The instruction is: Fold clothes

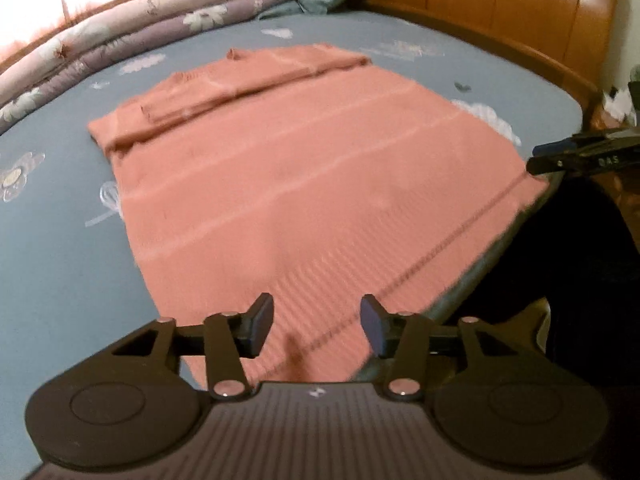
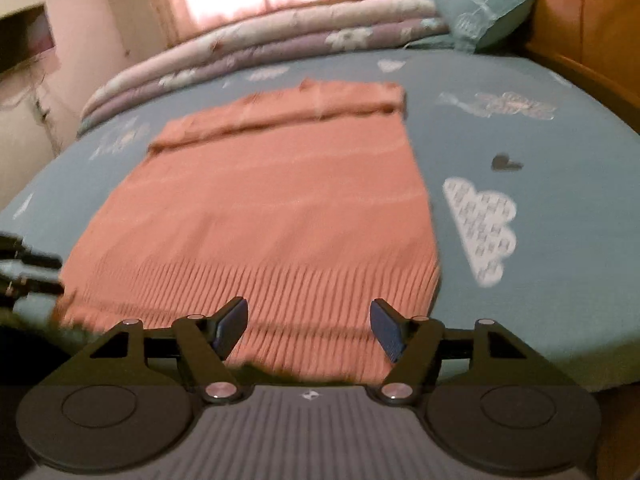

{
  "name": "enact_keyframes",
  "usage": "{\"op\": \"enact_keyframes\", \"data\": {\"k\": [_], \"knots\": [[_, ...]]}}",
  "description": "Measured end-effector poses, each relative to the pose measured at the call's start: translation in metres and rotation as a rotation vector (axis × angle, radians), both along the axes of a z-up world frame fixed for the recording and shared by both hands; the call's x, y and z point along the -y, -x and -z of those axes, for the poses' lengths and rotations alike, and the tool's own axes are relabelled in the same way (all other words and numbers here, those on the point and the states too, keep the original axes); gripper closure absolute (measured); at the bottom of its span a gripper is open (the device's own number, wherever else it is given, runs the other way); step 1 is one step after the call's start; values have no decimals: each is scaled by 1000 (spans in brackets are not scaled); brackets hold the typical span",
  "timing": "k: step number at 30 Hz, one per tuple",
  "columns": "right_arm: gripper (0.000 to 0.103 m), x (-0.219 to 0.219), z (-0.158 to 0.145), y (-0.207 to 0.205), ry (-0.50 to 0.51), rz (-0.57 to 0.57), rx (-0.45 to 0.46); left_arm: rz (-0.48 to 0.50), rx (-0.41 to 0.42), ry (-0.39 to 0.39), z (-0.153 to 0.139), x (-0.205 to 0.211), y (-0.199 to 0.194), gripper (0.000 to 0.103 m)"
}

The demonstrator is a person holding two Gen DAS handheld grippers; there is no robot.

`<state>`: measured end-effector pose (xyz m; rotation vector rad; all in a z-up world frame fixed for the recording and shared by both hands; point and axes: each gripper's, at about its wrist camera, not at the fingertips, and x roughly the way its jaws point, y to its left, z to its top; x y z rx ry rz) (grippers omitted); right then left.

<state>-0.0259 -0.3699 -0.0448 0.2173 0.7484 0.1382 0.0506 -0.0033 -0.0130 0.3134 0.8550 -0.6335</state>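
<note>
A salmon-pink knitted sweater (image 1: 288, 168) lies flat on the bed, its sleeves folded across the far end and its ribbed hem at the near edge. In the right wrist view the same sweater (image 2: 280, 200) fills the middle. My left gripper (image 1: 316, 326) hovers open over the hem's left part, with nothing between its fingers. My right gripper (image 2: 308, 326) is open above the hem near the sweater's right corner, jaws empty. The right gripper's fingers (image 1: 560, 158) also show at the right edge of the left wrist view, beside the hem corner.
The bed sheet (image 2: 540, 208) is blue-grey with white cloud and flower prints. A folded quilt (image 2: 260, 52) and a pillow (image 2: 480, 8) lie along the far side. A wooden headboard (image 1: 500, 4) runs along one side. The bed's near edge (image 1: 480, 268) drops into dark space.
</note>
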Motion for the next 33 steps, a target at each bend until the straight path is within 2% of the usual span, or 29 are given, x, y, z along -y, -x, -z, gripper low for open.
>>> {"op": "enact_keyframes", "data": {"k": [4, 7, 10, 11, 13, 15, 16, 18, 20, 23, 25, 28, 31, 33], "knots": [[31, 21, 13, -31, -166, 58, -38, -48, -56, 64, 11, 8, -21, 51], [31, 28, 30, -35, -226, 90, -71, -74, -107, 93, 27, 9, -26, 51], [30, 28, 34, -27, -209, 79, -40, -116, -156, 79, 39, 5, -25, 50], [30, 27, 34, -25, -193, 80, -37, -115, -164, 84, 39, 2, -23, 45], [29, 24, 33, -22, -171, 76, -34, -127, -178, 58, 35, -1, -20, 45], [27, 19, 34, -21, -148, 74, -27, -142, -138, 3, 25, -3, -17, 44], [23, 17, 34, -21, -143, 71, -22, -143, -102, -14, 19, -4, -17, 42], [17, 12, 36, -21, -134, 68, -10, -158, -65, 6, 9, -8, -24, 37], [15, 3, 35, -23, -97, 67, -9, -184, -80, 77, 5, -13, -38, 37], [14, -7, 34, -24, -38, 61, -15, -221, -164, 212, 11, -15, -65, 37], [14, -9, 30, -26, -39, 75, -29, -245, -237, 313, 17, -14, -85, 37], [14, -10, 16, -35, -119, 47, -12, -312, -362, 481, 26, -14, -106, 36], [14, -20, 4, -54, -233, -42, 11, -348, -472, 613, 38, -11, -114, 36], [12, -32, 5, -73, -329, -112, 10, -373, -500, 641, 45, -9, -114, 36]]}}
